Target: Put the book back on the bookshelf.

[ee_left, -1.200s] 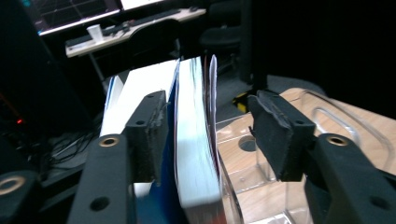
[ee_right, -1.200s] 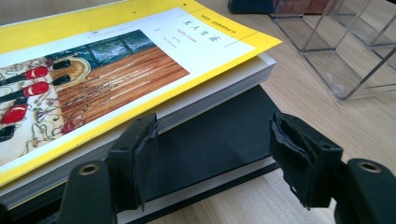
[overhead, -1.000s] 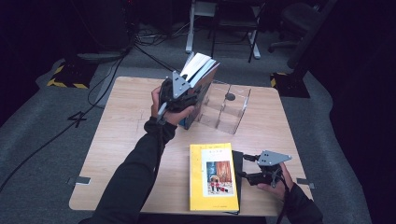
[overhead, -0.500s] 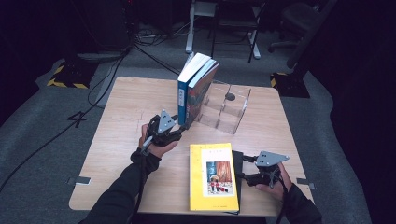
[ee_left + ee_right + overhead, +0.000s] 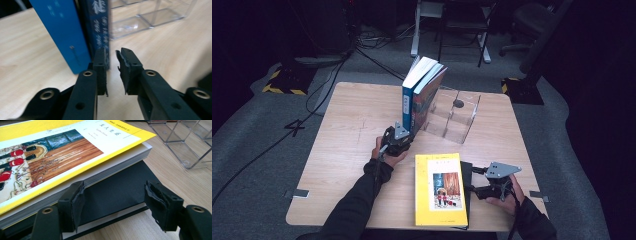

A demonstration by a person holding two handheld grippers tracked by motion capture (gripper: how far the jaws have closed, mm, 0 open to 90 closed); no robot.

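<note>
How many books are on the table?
4. Two stand upright against the clear box: a blue book and a darker book beside it. A yellow book lies flat on a black book. More could hide underneath.

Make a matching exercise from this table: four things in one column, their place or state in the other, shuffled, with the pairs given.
Things:
1. blue books
2. yellow book
3. clear box
4. black book

Places or states:
A. lying flat on top of another book
B. standing upright beside the clear box
C. empty, on the far half of the table
D. lying under the yellow book

Pairs: 1-B, 2-A, 3-C, 4-D
</note>
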